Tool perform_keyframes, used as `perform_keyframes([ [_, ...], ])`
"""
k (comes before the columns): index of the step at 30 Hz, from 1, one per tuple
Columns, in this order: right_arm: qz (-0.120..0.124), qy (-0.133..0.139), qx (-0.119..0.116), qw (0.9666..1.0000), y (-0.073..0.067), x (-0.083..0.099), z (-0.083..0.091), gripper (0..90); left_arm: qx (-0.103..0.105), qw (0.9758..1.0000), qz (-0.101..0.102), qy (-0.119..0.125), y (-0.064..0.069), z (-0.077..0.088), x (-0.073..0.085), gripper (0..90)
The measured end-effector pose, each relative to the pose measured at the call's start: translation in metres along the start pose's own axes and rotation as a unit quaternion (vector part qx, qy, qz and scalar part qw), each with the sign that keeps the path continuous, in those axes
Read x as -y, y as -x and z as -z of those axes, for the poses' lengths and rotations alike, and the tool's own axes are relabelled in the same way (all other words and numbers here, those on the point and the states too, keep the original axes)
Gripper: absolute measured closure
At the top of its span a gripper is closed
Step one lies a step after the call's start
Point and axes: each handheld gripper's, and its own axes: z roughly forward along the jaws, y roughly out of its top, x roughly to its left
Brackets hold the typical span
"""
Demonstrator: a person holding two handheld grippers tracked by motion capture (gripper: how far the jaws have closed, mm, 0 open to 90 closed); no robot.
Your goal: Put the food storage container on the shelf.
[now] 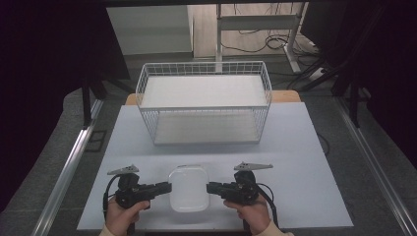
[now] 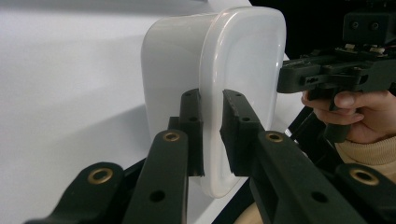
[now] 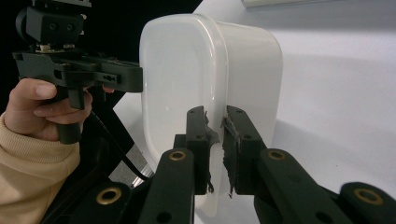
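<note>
A white plastic container (image 1: 189, 188) with rounded corners sits on the pale table top (image 1: 305, 147) near the person's edge, between the two grippers and well short of the white wire basket (image 1: 204, 102) that stands at the far side of the table. The basket is rectangular, open-topped and stands apart from the container. In the high view the left gripper (image 1: 167, 187) meets the container's left edge and the right gripper (image 1: 209, 187) meets its right edge, each held in a hand (image 1: 125, 212) entering from the bottom of that view, the other hand (image 1: 252, 210) on the right. In the left gripper view the two black jaws are clamped on the protruding rim of the container (image 2: 233, 70), one pad (image 2: 191, 121) on each face of the rim, with the right gripper (image 2: 285, 79) visible beyond against the opposite edge. In the right gripper view the jaws likewise pinch the container's rim (image 3: 205, 79) between them; the pad facing (image 3: 229, 135) appears frayed and torn at its edges. The left gripper (image 3: 140, 79) shows across the container, gripped by a hand with a cream-coloured sleeve (image 3: 32, 172). Whether the container rests on the table or is raised slightly off it cannot be determined.
</note>
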Motion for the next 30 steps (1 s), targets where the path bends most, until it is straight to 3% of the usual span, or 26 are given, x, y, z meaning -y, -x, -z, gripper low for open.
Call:
perform_keyframes([
  [17,0.028,0.03,0.004,0.9992,-0.004,-0.026,0.018,80.7,0.002,0.9991,-0.039,0.015,0.015,0.002,-0.035,78.9],
  [30,0.054,0.05,0.012,0.9972,-0.014,-0.07,0.031,80.8,0.007,0.9976,-0.062,0.03,0.026,0.01,-0.081,78.9],
])
